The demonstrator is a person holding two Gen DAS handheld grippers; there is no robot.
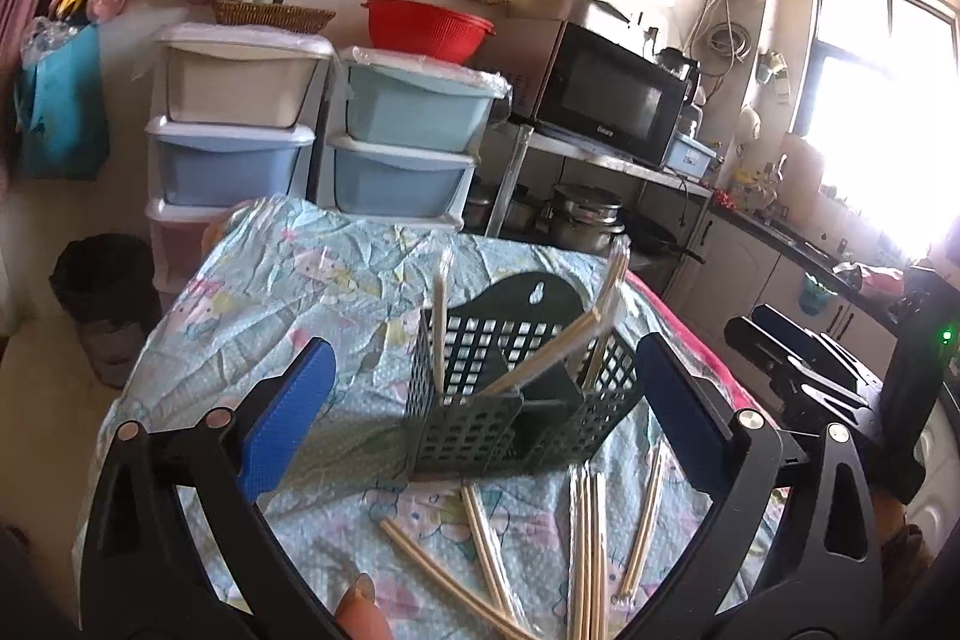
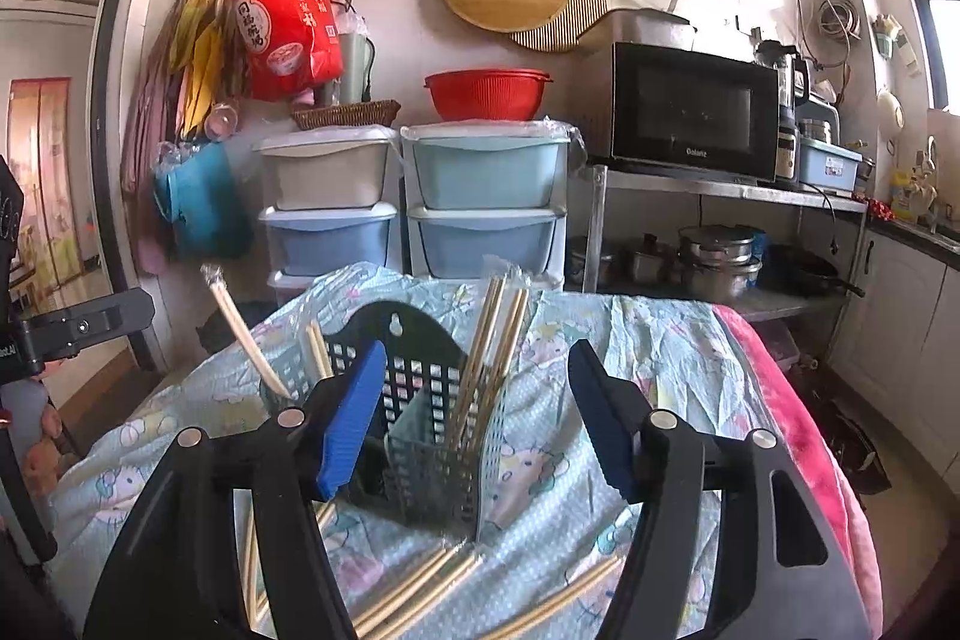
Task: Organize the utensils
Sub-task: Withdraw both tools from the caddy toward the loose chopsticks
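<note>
A cluttered kitchen with stacked plastic drawers and a black microwave sits behind a table draped in a crumpled pale-blue cartoon-print cloth [image 1: 288, 280]. The landmark is the dark green perforated plastic utensil caddy [image 1: 516, 400] standing near the middle of that cloth. Several wrapped wooden chopstick pairs [image 2: 486, 358] already lean inside its compartments; more loose wrapped chopsticks [image 1: 588, 532] lie on the cloth just in front of the caddy.

The left gripper [image 1: 480, 412] has its blue-padded jaws spread wide with nothing gripped, the caddy visible between them beyond the tips. The right gripper [image 2: 474, 412] is partly open, also empty, facing the caddy from its other side.

Likely risks: the caddy looks light and stands on wrinkled cloth, so a nudge from either finger could tip it and spill the leaning sticks. The slippery wrappers and cloth folds could make a pick in front of the caddy catch fabric or grab only one stick.
</note>
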